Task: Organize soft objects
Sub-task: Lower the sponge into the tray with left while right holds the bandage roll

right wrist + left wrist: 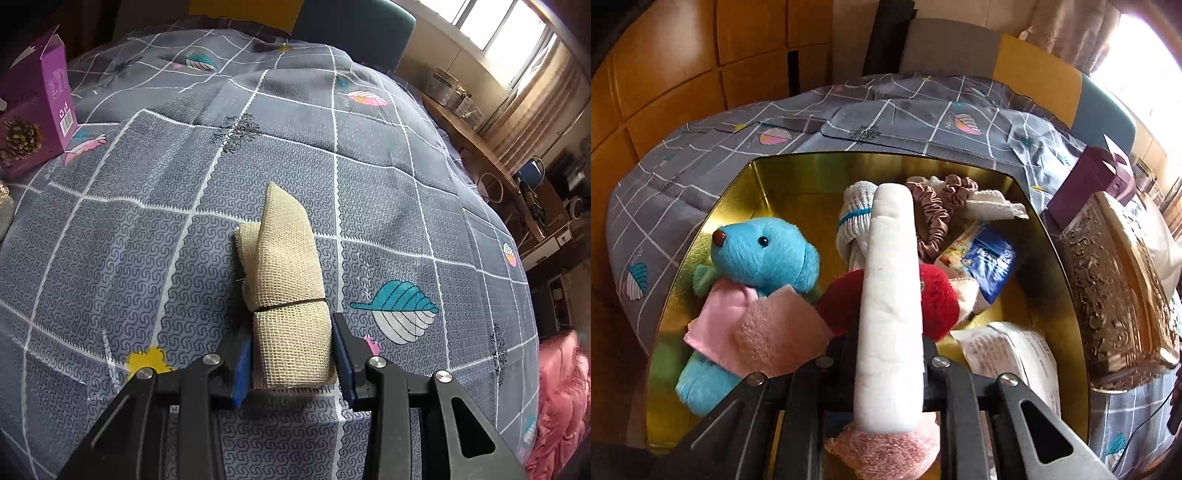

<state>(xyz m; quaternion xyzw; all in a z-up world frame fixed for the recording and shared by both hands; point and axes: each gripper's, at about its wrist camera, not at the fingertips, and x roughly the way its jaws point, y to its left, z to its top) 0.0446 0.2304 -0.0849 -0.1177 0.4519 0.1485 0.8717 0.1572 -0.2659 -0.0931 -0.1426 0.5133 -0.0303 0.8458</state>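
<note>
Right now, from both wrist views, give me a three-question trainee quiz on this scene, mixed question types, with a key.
1. True or false: the left hand-held gripper holds a white foam pad above the gold metal tin.
2. What does the right hand-held gripper clamp? A) a beige woven cloth roll B) a red plush ball C) a purple carton
3. Fill in: the blue plush bear lies inside the ____.

Key: 1 true; 2 A; 3 tin. The roll hangs over the grey checked bedspread.
</note>
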